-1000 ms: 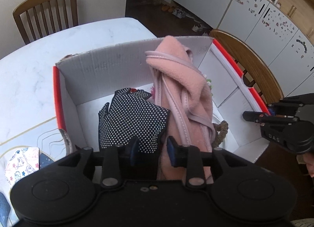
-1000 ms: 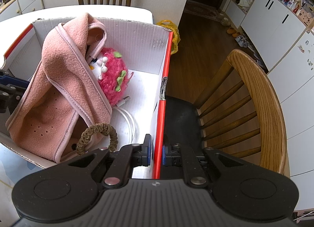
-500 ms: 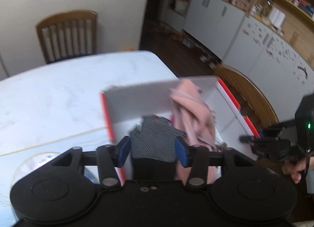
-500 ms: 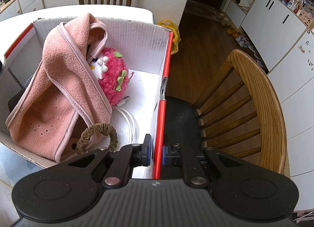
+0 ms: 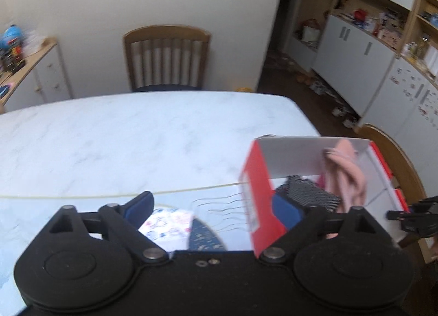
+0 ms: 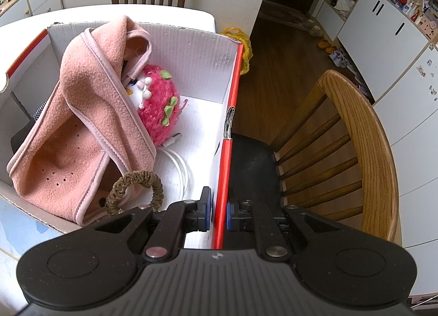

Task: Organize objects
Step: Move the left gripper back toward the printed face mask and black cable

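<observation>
The tabletop lies bare and open from its far edge down to its middle, with a wooden chair pushed in behind that far edge. At the tabletop's right edge stands the cardboard box, its top open. A pink fleece garment fills the box's left half and rises above the rim; a pink fuzzy toy sits behind it. Bare box floor shows only along the right wall, partly crossed by a white cable. A second chair stands just beside the box's right wall.
</observation>
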`<control>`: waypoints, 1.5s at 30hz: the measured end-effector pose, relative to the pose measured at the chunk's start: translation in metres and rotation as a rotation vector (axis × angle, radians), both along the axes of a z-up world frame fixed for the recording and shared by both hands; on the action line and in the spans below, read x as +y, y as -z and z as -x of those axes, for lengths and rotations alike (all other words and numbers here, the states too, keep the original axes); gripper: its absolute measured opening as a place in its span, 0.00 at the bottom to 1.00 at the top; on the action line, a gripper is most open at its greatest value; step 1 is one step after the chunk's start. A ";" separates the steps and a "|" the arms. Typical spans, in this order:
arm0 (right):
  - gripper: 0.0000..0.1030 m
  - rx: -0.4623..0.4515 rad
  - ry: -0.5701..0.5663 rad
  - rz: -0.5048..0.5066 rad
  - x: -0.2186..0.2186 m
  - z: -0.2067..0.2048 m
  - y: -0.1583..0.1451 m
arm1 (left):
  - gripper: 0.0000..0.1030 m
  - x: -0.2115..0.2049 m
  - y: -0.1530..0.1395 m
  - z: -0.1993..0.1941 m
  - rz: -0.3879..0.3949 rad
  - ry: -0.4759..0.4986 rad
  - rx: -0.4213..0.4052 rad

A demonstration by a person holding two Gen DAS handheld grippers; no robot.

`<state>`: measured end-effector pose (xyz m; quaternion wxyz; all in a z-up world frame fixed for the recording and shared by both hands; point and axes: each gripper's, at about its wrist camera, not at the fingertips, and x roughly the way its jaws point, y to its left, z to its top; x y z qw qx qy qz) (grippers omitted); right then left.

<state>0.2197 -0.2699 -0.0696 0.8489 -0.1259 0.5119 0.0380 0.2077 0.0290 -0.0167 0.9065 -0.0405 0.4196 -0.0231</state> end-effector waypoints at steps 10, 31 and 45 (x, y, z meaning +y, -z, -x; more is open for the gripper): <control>0.10 0.004 0.000 0.008 0.001 -0.001 -0.001 | 0.99 0.037 0.047 0.004 0.024 -0.171 0.131; 0.11 0.004 -0.002 0.010 0.000 -0.001 -0.001 | 0.95 0.058 0.123 0.007 0.083 -0.311 0.313; 0.11 0.004 -0.002 0.011 0.000 -0.001 -0.001 | 0.55 0.049 0.125 0.008 0.053 -0.306 0.295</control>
